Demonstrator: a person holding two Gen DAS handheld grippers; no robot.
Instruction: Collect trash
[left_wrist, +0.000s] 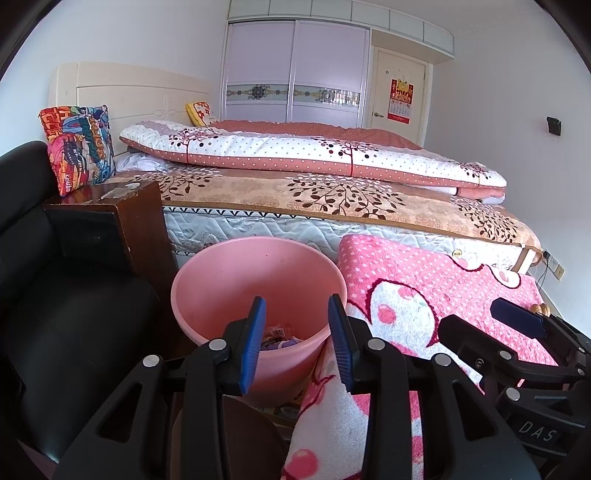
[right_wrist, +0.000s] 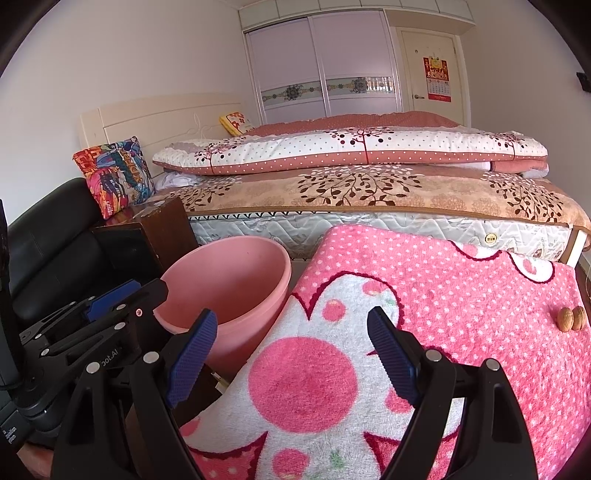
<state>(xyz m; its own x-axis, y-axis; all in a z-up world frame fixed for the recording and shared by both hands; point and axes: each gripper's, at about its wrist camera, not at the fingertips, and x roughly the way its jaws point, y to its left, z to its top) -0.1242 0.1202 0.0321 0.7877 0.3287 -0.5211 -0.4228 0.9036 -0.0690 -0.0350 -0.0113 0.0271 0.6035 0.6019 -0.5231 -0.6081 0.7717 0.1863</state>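
A pink plastic bin (left_wrist: 236, 273) stands on the floor between a dark wooden nightstand and a pink dotted blanket (left_wrist: 424, 280). Several colourful wrappers (left_wrist: 277, 334) lie at its bottom. My left gripper (left_wrist: 297, 332) hovers over the bin's near rim, open, with nothing between its blue pads. In the right wrist view, my right gripper (right_wrist: 293, 350) hangs open and empty over the blanket (right_wrist: 424, 295), to the right of the bin (right_wrist: 236, 273). Two walnuts (right_wrist: 571, 319) rest on the blanket at the far right.
A bed (left_wrist: 332, 192) with folded quilts runs across behind the bin. The nightstand (left_wrist: 140, 221) and a black leather seat (left_wrist: 55, 295) crowd the left side. A colourful cushion (left_wrist: 79, 144) leans on the headboard. A wardrobe and a door stand at the back.
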